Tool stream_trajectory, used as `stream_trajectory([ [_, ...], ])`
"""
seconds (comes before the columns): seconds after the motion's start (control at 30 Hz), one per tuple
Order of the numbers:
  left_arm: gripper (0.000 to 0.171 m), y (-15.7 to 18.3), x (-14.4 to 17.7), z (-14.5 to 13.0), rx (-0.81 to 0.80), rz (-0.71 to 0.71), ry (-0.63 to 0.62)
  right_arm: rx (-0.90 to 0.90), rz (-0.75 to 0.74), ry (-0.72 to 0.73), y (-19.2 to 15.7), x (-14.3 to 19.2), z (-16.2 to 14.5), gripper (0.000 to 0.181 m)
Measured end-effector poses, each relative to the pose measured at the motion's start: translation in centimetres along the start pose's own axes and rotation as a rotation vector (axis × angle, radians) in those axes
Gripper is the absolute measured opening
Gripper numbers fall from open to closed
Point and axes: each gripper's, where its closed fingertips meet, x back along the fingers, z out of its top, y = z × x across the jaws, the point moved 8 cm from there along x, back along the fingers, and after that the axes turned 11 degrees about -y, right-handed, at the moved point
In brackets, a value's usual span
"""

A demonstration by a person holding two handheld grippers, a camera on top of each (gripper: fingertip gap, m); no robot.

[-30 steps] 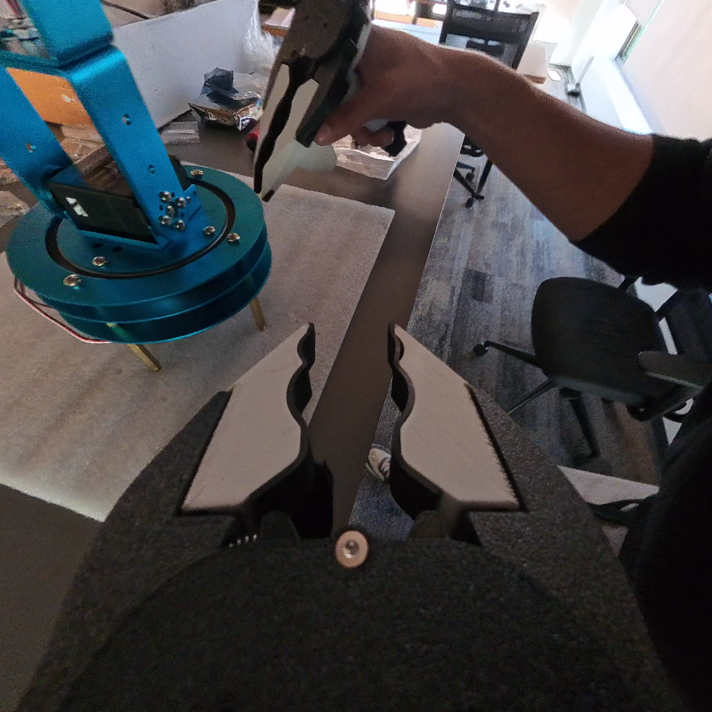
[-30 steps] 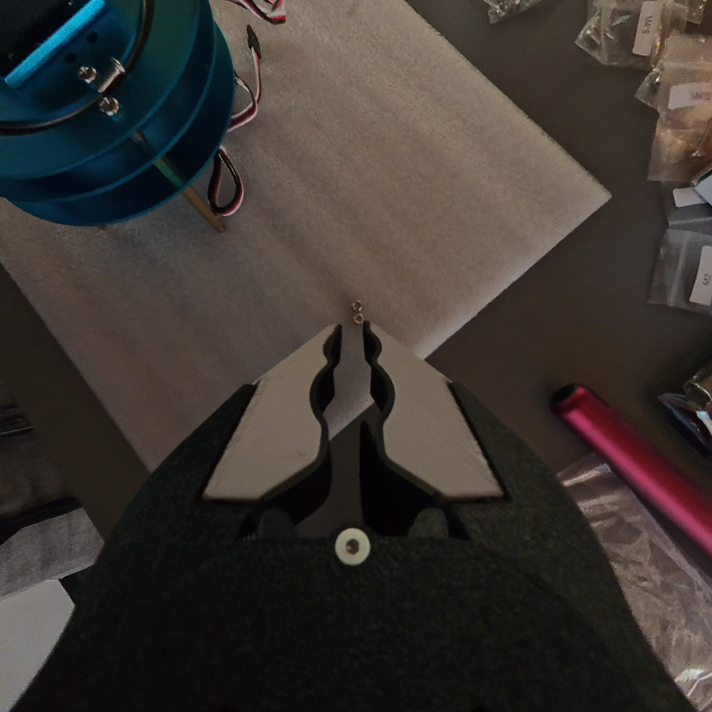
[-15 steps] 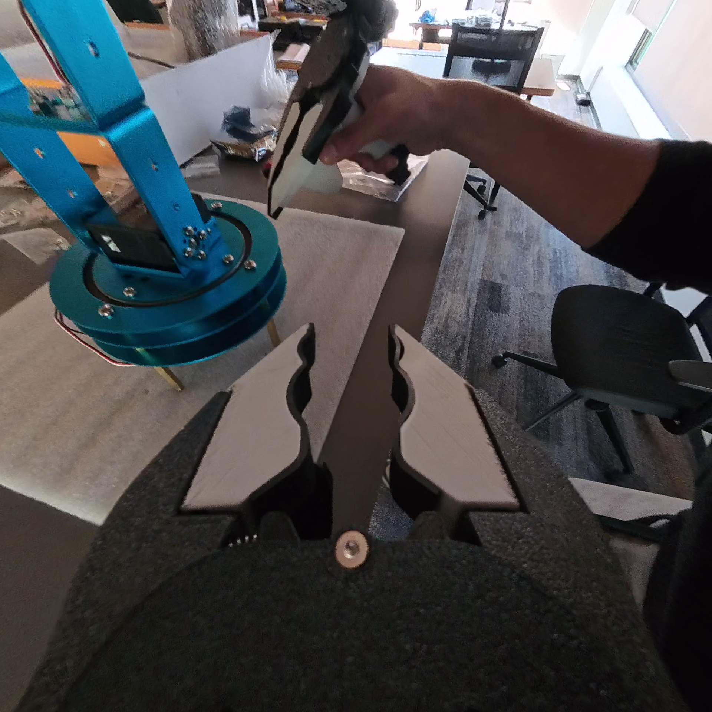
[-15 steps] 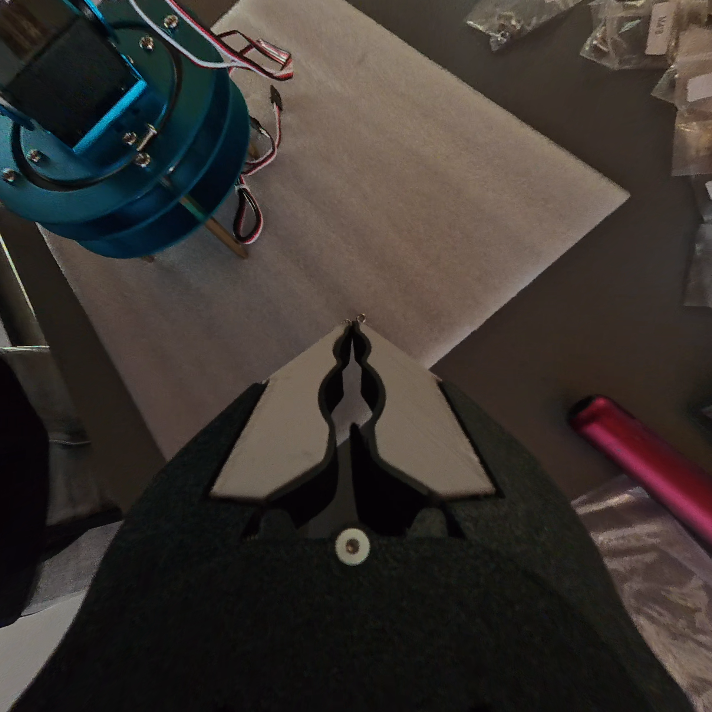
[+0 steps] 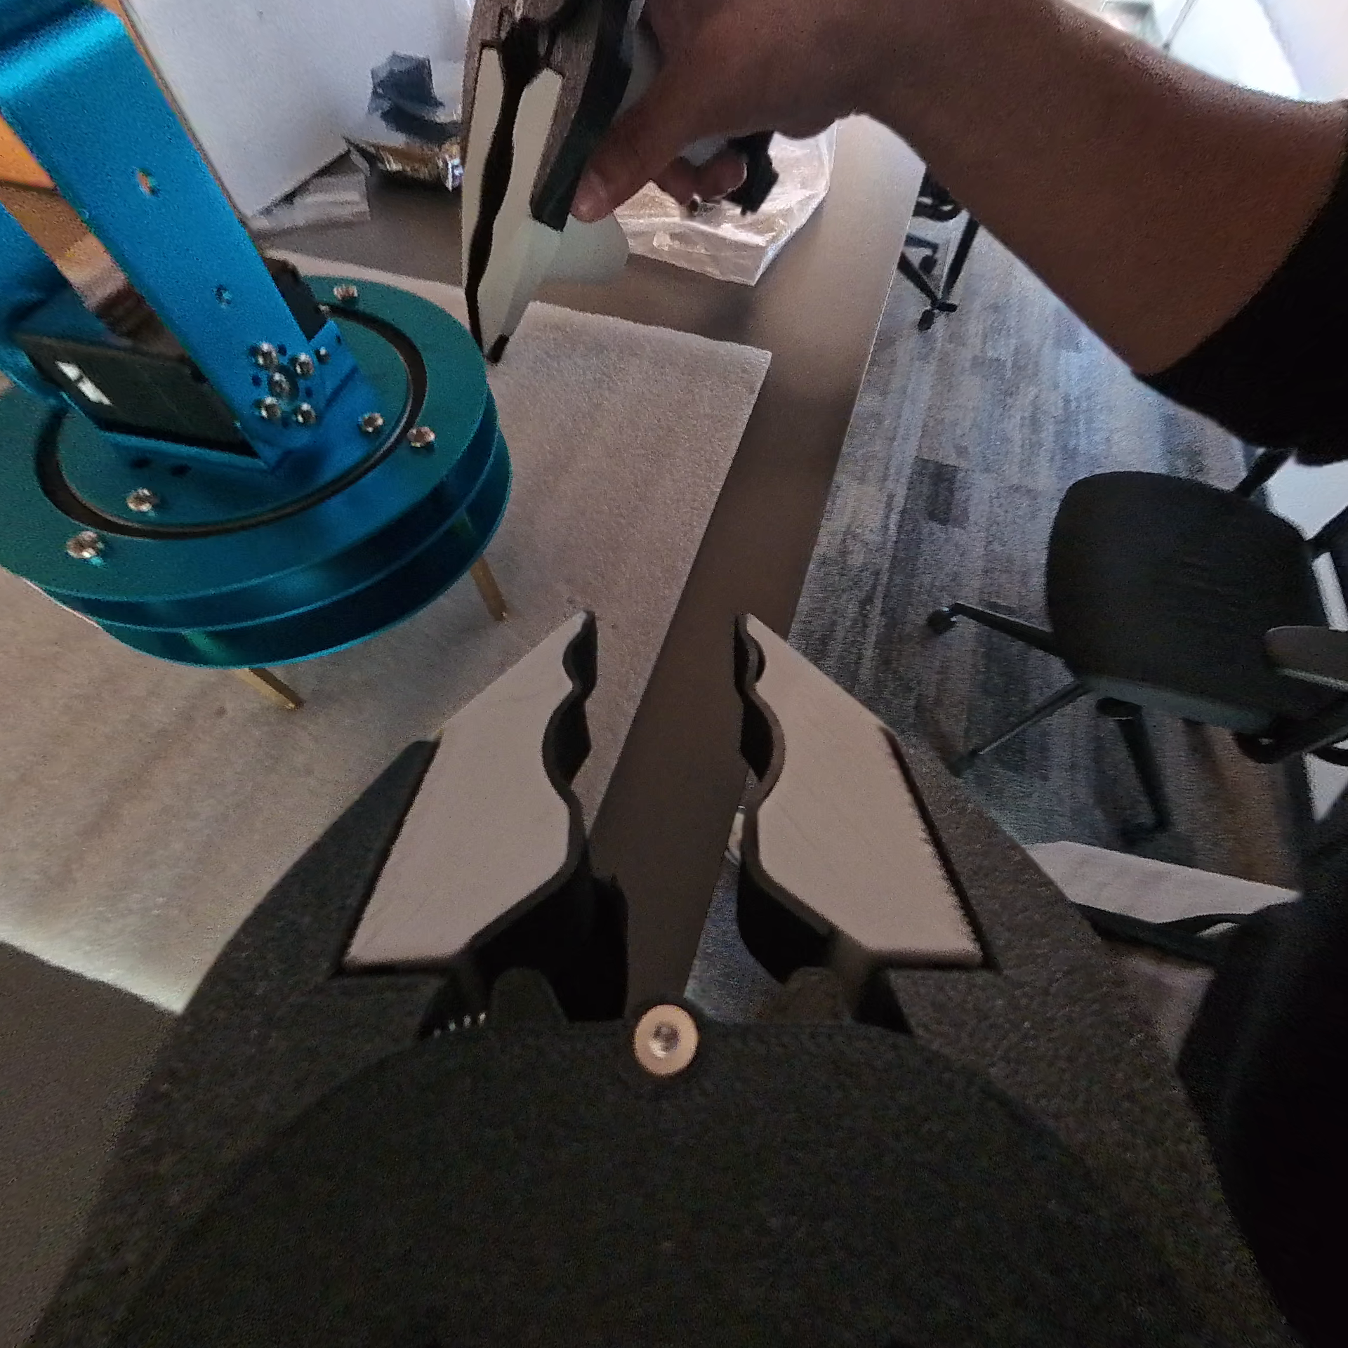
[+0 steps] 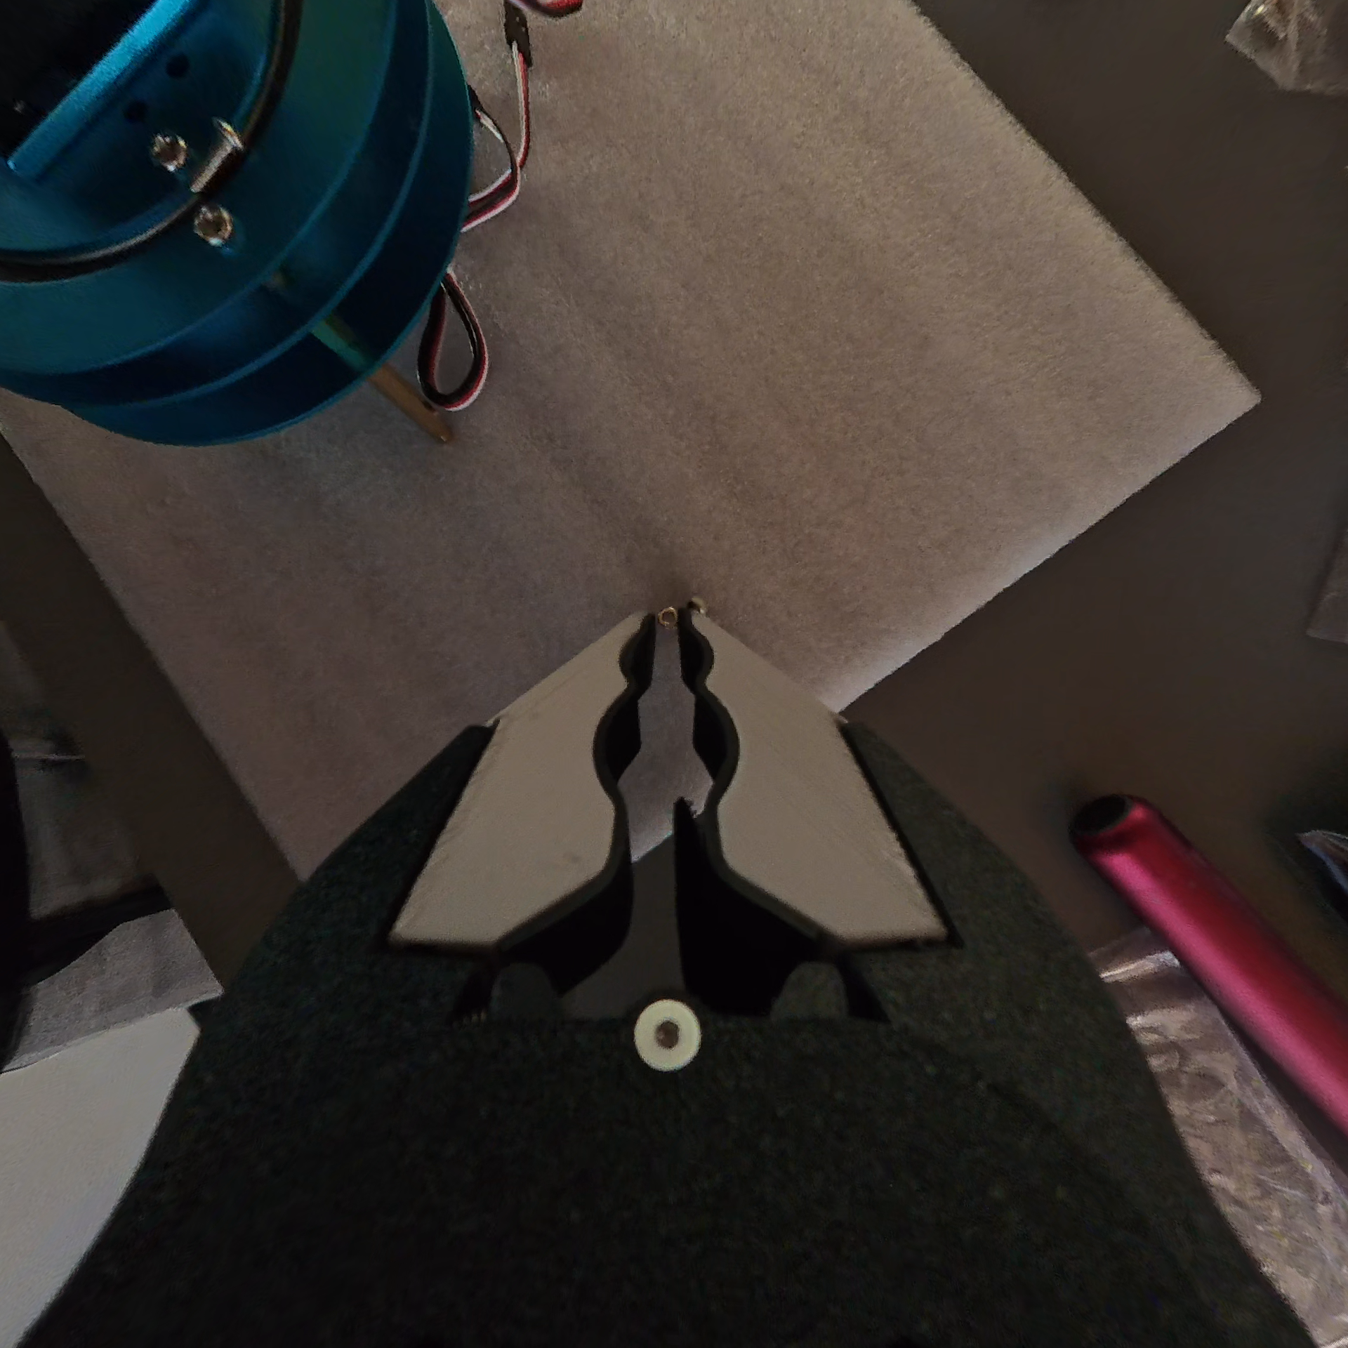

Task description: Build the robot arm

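My right gripper (image 6: 665, 624) points down at a grey foam mat (image 6: 802, 365), its tips on the mat. Its jaws stand slightly apart. A tiny metal nut (image 6: 666, 617) lies on the mat between the fingertips, not clearly pressed by them. A second nut (image 6: 698, 605) lies just outside the right tip. The left wrist view shows this gripper (image 5: 496, 343) held by a hand (image 5: 729, 87), tip down on the mat (image 5: 620, 438). My left gripper (image 5: 664, 627) is open and empty, above the mat's edge. A blue round metal base (image 5: 292, 583) on brass legs stands to its left.
The blue base (image 6: 219, 328) trails red, white and black servo wires (image 6: 467, 350). A pink metal tube (image 6: 1203, 934) and plastic bags of small parts (image 6: 1298, 29) lie on the dark table (image 5: 802, 438). An office chair (image 5: 1167, 583) stands past the table edge. One gripper's finger ends stand about 20 centimetres off the other's.
My right gripper's pads came together behind the two nuts without catching one, then parted a little; one nut now lies between the tips. The left gripper stayed open and shifted slightly.
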Motion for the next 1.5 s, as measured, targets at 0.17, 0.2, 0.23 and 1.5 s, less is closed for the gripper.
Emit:
stream_trajectory([
  [0.17, 0.038, -0.8, 0.0, 0.1, 0.079, -0.031, 0.002, -0.015, 0.042, 0.060, 0.1, 0.4, -0.1, 0.004],
  [0.2, 0.038, -0.9, 0.1, 0.2, 0.083, -0.024, 0.008, -0.037, 0.076, 0.101, 0.1, 0.8, -0.1, 0.004],
  [0.23, 0.038, -1.1, 0.1, 0.3, 0.082, -0.013, 0.018, -0.059, 0.109, 0.137, 0.1, 1.2, -0.2, 0.004],
  [1.5, 0.002, -1.6, 0.3, 5.9, -0.415, 0.355, 0.409, -0.215, 0.998, 0.728, -9.8, 3.3, 2.0, 0.000],
])
